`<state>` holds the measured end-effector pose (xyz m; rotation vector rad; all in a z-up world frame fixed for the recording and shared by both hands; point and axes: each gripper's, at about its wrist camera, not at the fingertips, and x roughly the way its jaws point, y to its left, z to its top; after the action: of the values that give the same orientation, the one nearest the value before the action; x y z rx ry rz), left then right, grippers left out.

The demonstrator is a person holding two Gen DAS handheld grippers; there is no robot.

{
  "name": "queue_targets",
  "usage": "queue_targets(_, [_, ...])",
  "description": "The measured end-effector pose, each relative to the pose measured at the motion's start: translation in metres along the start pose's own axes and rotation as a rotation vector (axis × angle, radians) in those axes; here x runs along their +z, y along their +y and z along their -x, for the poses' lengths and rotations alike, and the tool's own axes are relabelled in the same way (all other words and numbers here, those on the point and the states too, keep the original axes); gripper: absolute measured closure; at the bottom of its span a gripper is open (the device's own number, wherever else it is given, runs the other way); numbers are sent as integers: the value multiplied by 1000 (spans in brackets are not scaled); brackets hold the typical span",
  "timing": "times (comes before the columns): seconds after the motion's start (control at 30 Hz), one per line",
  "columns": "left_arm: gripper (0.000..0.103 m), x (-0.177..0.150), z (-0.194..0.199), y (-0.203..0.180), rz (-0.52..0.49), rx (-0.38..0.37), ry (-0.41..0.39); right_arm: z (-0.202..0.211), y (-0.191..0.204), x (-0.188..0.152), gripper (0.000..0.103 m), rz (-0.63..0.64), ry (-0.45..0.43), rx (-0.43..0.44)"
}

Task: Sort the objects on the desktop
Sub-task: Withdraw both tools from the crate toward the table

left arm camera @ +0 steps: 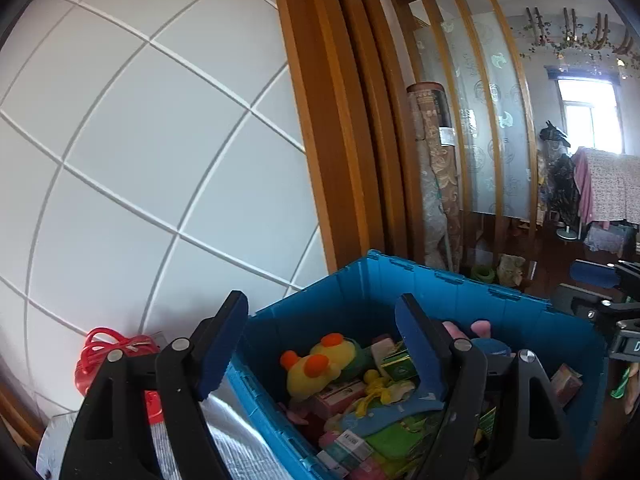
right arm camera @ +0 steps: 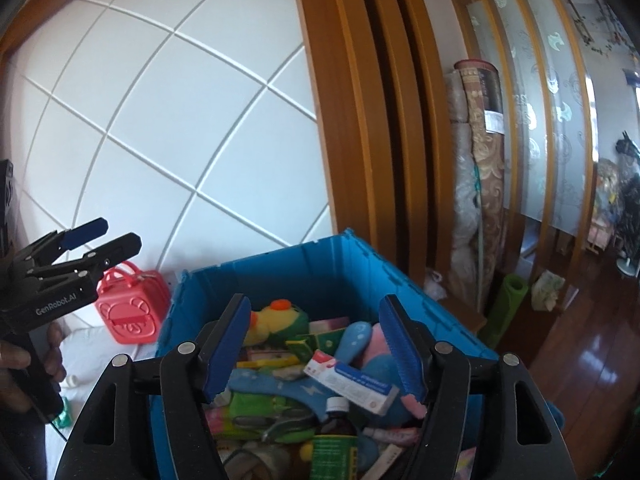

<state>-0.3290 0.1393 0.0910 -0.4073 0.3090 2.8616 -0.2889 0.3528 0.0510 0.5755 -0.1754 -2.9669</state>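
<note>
A blue plastic crate [left arm camera: 460,292] [right arm camera: 280,268] stands against the wall, filled with mixed things. Among them are a yellow plush duck [left arm camera: 316,364] [right arm camera: 276,318], a white toothpaste box [right arm camera: 348,380], a brown bottle with a white cap [right arm camera: 336,420] and a blue and pink plush toy [right arm camera: 372,344]. My left gripper [left arm camera: 320,344] hangs open over the crate's left wall with nothing between its pads. My right gripper [right arm camera: 314,350] is open above the crate's contents, also holding nothing. In the right wrist view the left gripper [right arm camera: 122,234] shows at the left, held by a hand [right arm camera: 24,364].
A red toy basket [right arm camera: 130,312] [left arm camera: 100,354] sits left of the crate by the white tiled wall [left arm camera: 140,140]. A silver padded bag [left arm camera: 228,440] lies beside the crate. A wooden door frame [right arm camera: 360,120], rolled carpets [right arm camera: 480,180] and a green mat [right arm camera: 506,308] stand to the right.
</note>
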Motion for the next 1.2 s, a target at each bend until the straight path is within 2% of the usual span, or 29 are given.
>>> queue_targets(0.2, [27, -39, 31, 28, 29, 120, -6, 15, 31, -20, 32, 43, -14, 60])
queue_targets(0.4, [27, -82, 62, 67, 67, 213, 22, 23, 70, -34, 29, 81, -10, 140])
queue_targets(0.73, [27, -162, 107, 171, 121, 354, 92, 23, 165, -61, 29, 134, 12, 266])
queue_targets(0.83, [27, -185, 122, 206, 122, 381, 110, 17, 199, -73, 29, 143, 23, 283])
queue_targets(0.97, [27, -214, 139, 249, 104, 402, 130, -2, 246, -97, 29, 136, 84, 300])
queue_targets(1.2, [27, -254, 148, 302, 85, 373, 152, -45, 297, -166, 29, 108, 213, 237])
